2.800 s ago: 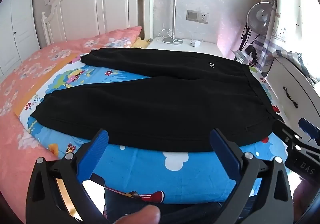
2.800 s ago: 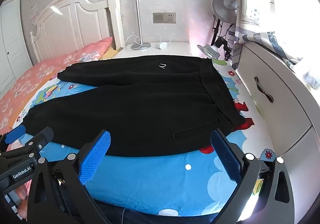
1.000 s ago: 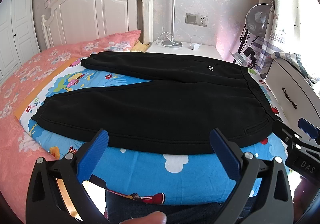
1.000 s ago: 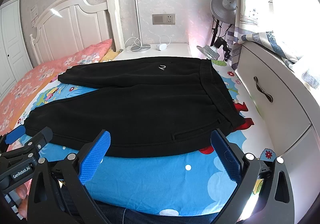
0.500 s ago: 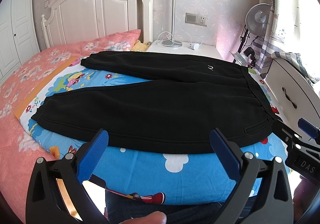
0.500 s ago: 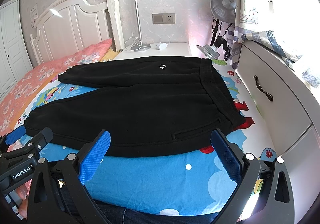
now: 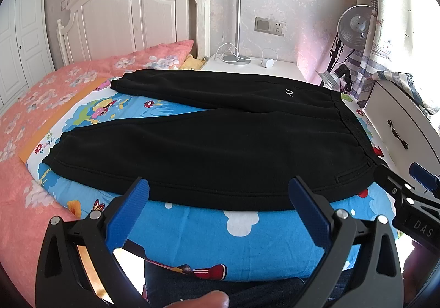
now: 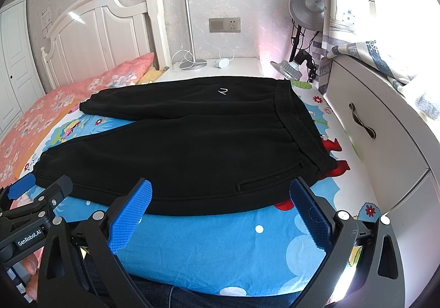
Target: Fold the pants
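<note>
Black pants (image 7: 214, 148) lie flat and spread on the bed, waistband to the right, both legs running left; they also show in the right wrist view (image 8: 192, 148). My left gripper (image 7: 218, 198) is open and empty, held just short of the pants' near edge. My right gripper (image 8: 220, 198) is open and empty, in front of the near edge by the hip pocket (image 8: 269, 181). Each gripper shows at the side of the other's view.
A blue cartoon sheet (image 7: 247, 231) covers the bed, with a pink quilt (image 7: 22, 126) at left. A white drawer unit (image 8: 385, 137) stands close on the right. A white headboard (image 7: 132, 21), a nightstand (image 7: 247, 67) and a fan (image 8: 308, 5) are behind.
Both grippers have stayed nearly still over the last second. The pants have not moved.
</note>
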A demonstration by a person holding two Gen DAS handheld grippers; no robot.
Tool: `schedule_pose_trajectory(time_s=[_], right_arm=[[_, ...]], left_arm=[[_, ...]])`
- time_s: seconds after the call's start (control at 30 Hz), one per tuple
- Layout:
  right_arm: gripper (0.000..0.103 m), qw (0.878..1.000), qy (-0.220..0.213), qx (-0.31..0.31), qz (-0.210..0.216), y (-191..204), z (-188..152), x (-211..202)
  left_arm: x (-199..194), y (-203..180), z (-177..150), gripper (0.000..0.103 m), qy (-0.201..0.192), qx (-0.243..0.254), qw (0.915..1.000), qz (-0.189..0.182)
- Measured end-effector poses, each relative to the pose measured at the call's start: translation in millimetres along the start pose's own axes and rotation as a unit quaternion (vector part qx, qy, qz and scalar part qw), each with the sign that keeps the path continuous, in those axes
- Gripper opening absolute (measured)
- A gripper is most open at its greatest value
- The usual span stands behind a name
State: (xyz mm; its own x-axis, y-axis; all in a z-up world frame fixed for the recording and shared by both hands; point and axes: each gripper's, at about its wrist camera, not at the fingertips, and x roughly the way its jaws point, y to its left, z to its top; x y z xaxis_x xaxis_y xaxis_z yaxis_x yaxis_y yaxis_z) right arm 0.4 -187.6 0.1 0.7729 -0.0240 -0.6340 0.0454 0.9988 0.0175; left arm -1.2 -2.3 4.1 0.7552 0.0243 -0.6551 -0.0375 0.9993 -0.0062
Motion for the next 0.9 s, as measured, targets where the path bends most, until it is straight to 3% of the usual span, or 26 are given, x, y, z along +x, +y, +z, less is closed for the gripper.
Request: schedule_pose_trajectory(time_s=[0.2, 0.3, 0.47, 0.63, 0.73, 0.9], right_arm=[[0.098, 1.0, 0.015, 0.007, 0.017, 0.0, -3.9, 4.2], [0.098, 0.998, 0.048, 0.007, 0.035, 2.7, -13.7, 20.3], [0.098, 0.993, 0.072, 0.025, 0.086, -7.2, -6.7, 47.2], [0.098, 0.991, 0.087, 0.081, 0.054, -59.2, 73.6, 121.6], [0.098, 0.993, 0.116, -0.036, 0.01, -72.3, 137.8, 194.1], [0.097, 0.965, 0.192, -0.175, -0.026, -95.6, 206.4, 306.3]], left_arm=[[0.2, 0.1, -0.1, 0.101, 0.001, -0.001, 1.0, -0.002], [3.5, 0.4, -1.4, 0.101, 0.01, -0.004, 0.9999, -0.012], [18.2, 4.8, -5.1, 0.101, 0.024, -0.02, 0.9983, -0.049], [47.6, 13.5, 0.8, 0.101, 0.03, -0.044, 0.9964, -0.065], [70.6, 12.9, 5.4, 0.101, 0.049, -0.049, 0.9947, -0.076], [102.7, 22.2, 18.2, 0.101, 0.062, -0.052, 0.9937, -0.077]])
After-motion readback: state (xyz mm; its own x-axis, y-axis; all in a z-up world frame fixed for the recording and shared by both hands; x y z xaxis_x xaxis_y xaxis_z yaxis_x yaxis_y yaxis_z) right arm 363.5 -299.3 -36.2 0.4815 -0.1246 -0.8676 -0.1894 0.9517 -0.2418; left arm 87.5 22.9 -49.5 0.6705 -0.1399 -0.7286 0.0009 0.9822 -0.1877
